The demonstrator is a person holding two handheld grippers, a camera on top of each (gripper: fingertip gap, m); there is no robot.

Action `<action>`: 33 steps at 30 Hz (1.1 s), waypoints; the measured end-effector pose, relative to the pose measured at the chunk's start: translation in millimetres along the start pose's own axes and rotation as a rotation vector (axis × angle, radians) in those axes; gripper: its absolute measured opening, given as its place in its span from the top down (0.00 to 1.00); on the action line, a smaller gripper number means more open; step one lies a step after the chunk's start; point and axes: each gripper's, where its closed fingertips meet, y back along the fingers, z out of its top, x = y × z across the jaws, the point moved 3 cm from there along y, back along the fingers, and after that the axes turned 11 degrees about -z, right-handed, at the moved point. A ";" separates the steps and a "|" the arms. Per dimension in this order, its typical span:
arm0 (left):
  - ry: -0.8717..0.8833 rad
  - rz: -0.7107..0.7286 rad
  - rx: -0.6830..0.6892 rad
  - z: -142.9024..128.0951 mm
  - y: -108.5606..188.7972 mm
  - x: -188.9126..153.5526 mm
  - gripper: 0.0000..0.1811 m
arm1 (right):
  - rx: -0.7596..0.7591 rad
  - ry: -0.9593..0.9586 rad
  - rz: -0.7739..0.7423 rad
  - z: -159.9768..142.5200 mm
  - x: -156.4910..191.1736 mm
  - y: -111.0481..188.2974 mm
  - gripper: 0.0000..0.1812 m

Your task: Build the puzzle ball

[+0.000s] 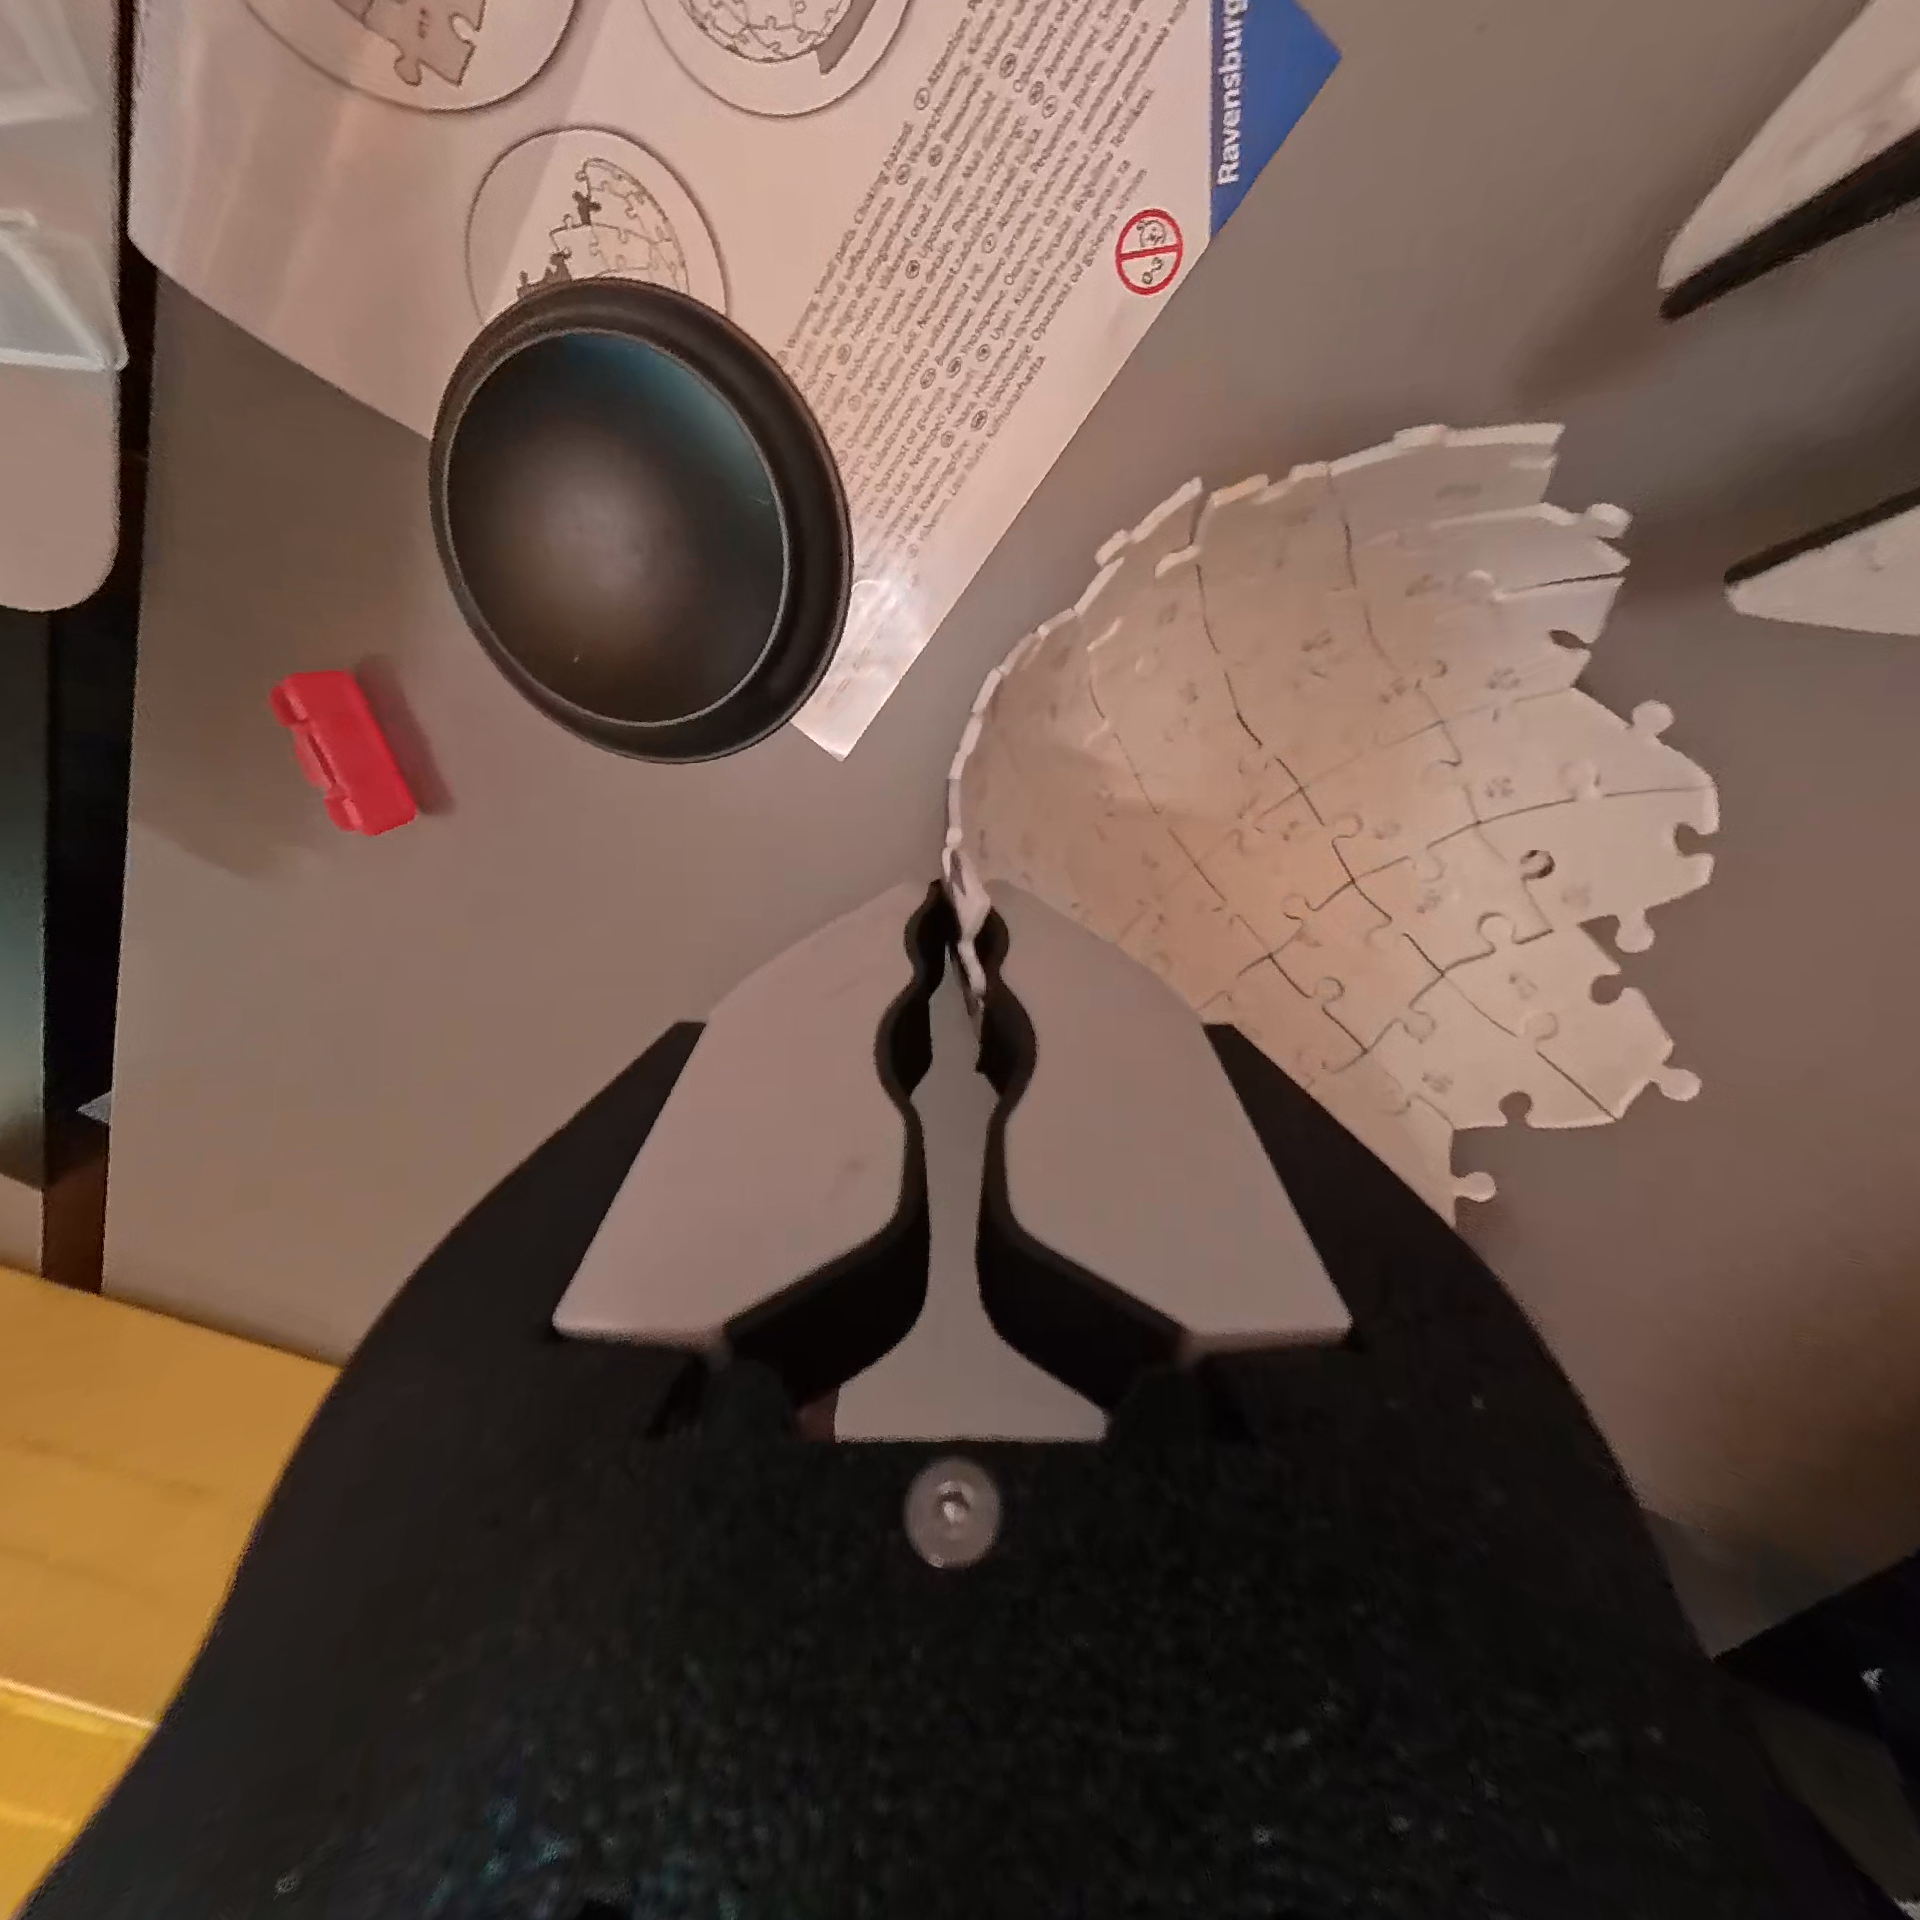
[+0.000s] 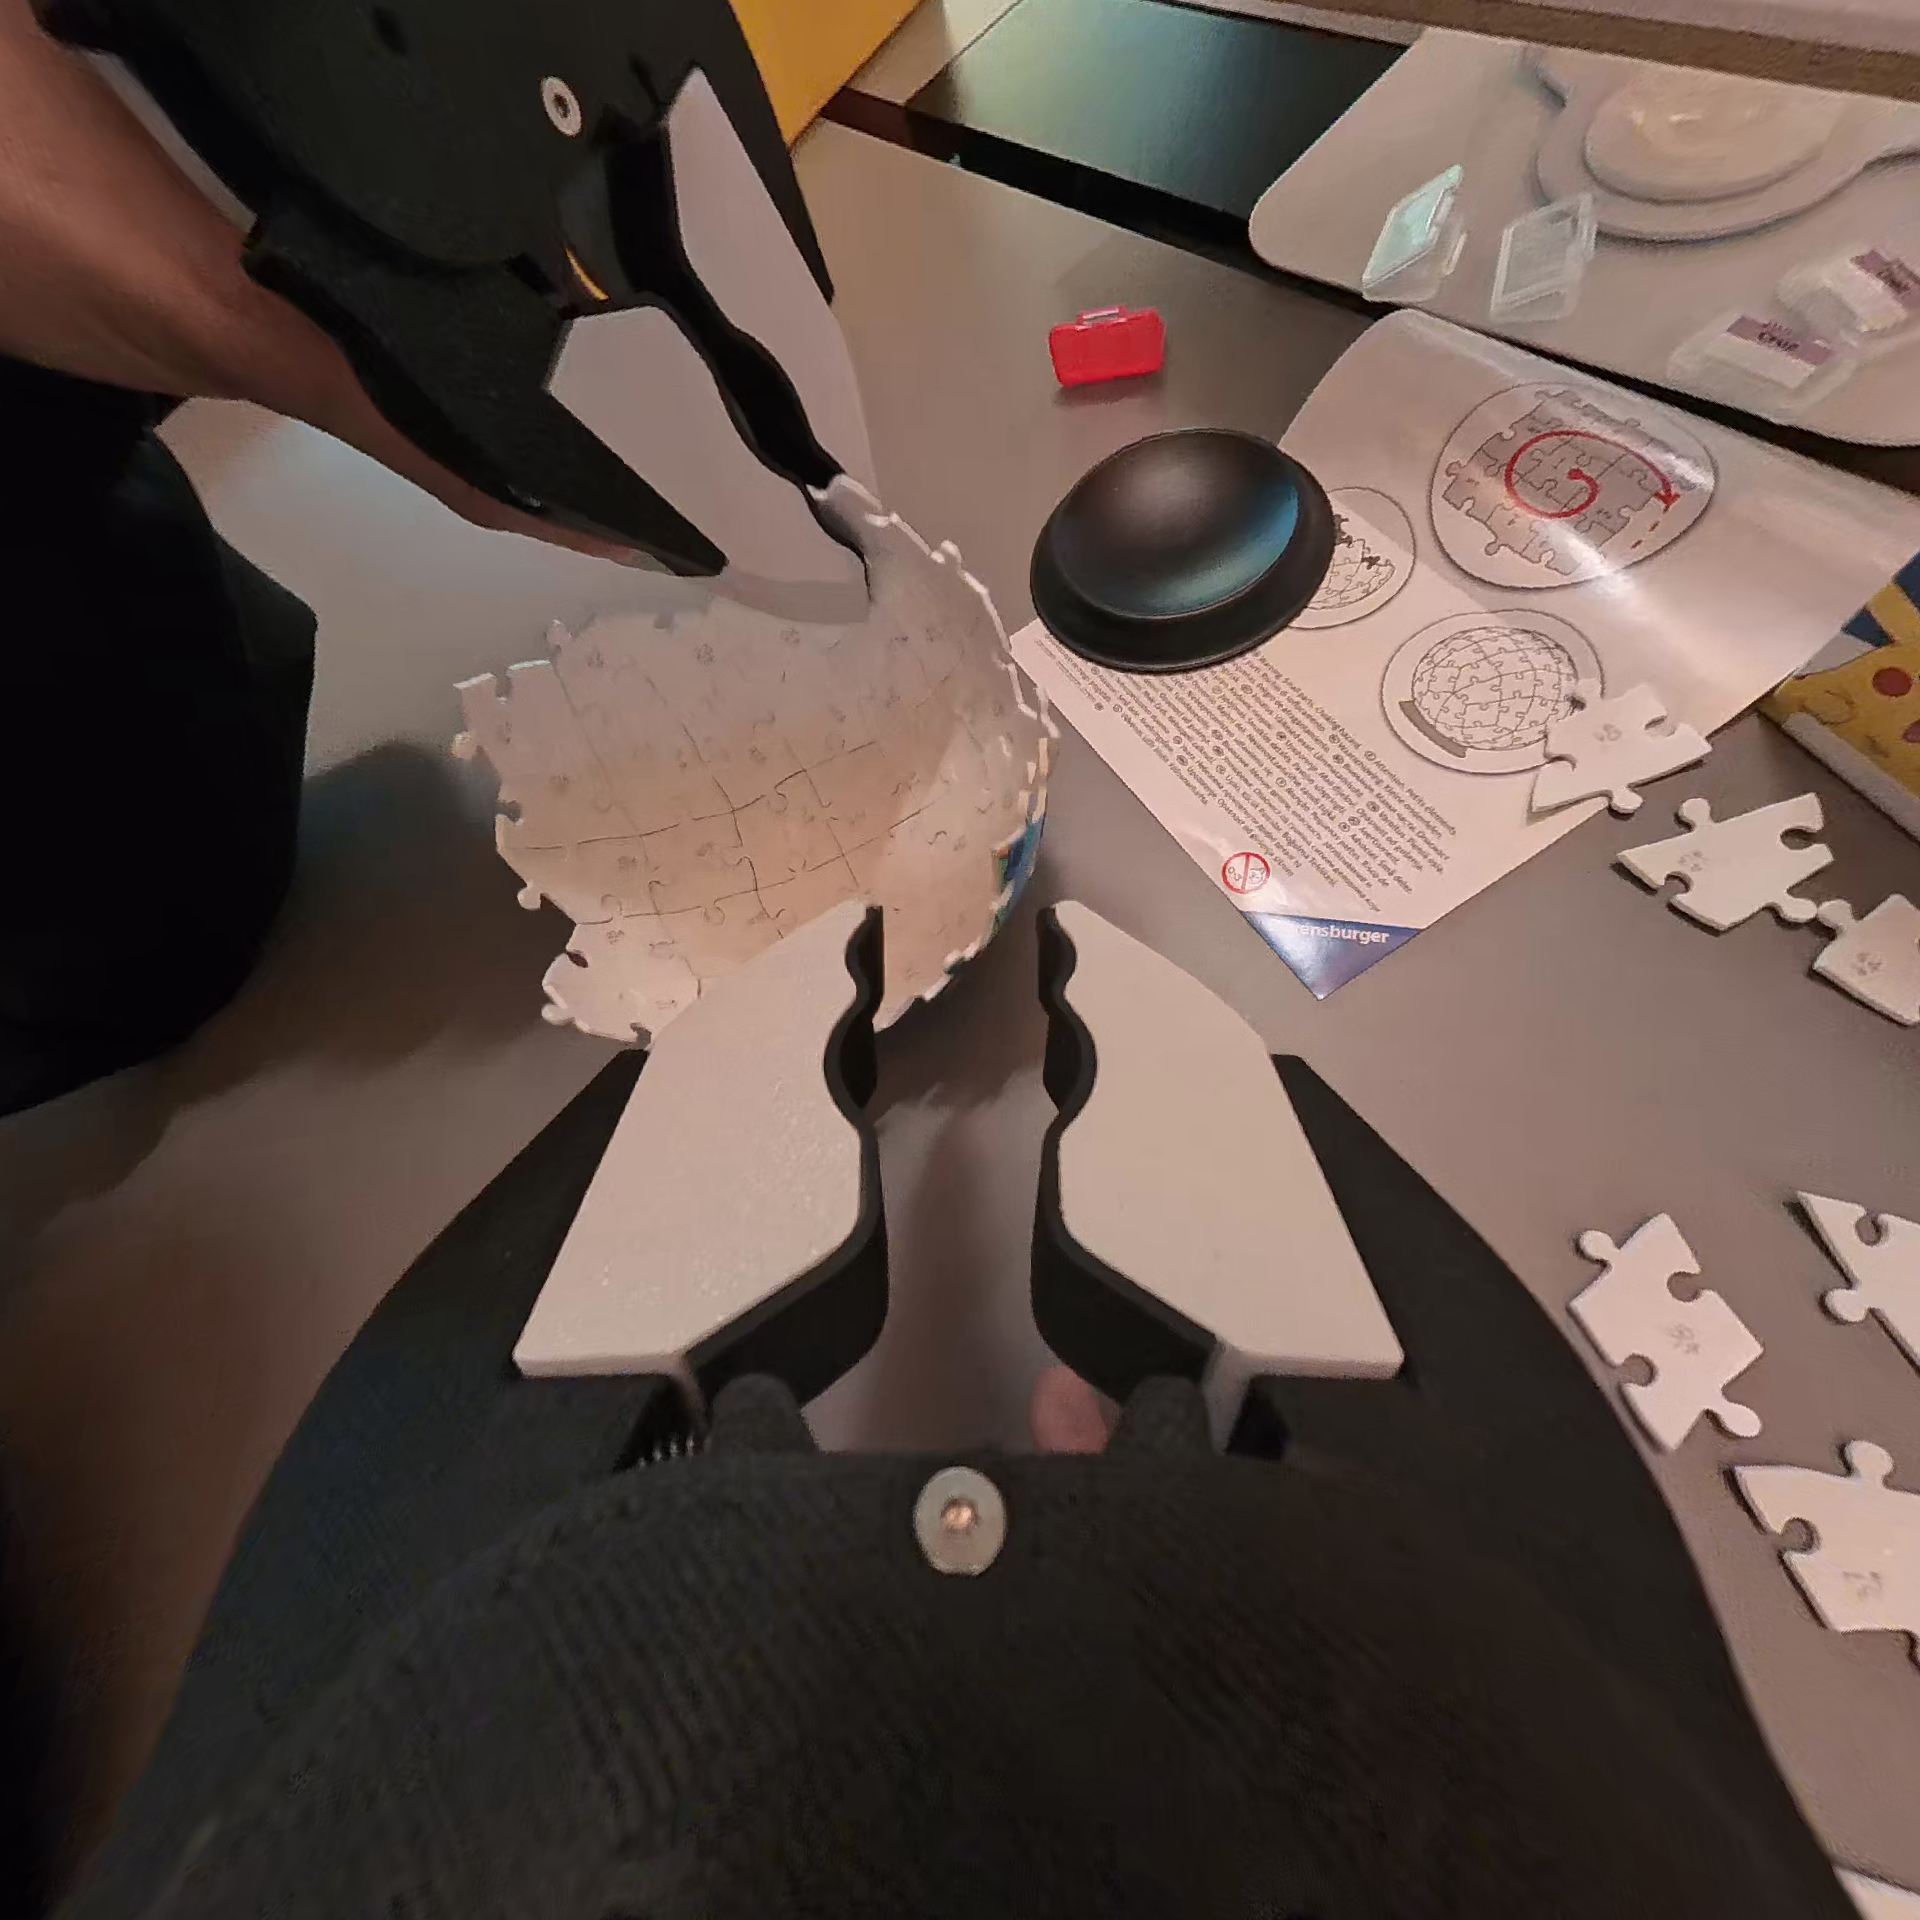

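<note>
Grey-padded, the left gripper (image 1: 961, 925) pinches the rim of the half-built puzzle ball (image 2: 758, 769), lifting it over the table (image 2: 1455, 1091); the right gripper (image 2: 961, 935) gapes empty just beside it, loose pieces (image 2: 1662, 1330) farther right, black stand (image 2: 1179, 551) beyond

Two matching units: left tool (image 1: 961, 940) and right tool (image 2: 961, 971), each with a textured black body, pale grey flat fingers edged by wavy black pads, one silver screw centred.
</note>
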 end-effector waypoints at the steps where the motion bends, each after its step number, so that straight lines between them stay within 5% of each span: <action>1: 0.008 0.007 0.000 -0.6 0.1 -0.1 0.98 | 0.004 0.001 -0.011 -2.0 -0.9 -0.1 0.84; 22: 0.228 0.090 -0.038 -51.1 7.7 -15.3 0.95 | -0.036 -0.065 0.032 -31.7 26.3 3.4 0.83; 33: 0.342 0.089 -0.057 -82.1 6.3 -32.3 0.85 | -0.081 -0.132 0.067 -22.9 36.1 -12.6 0.81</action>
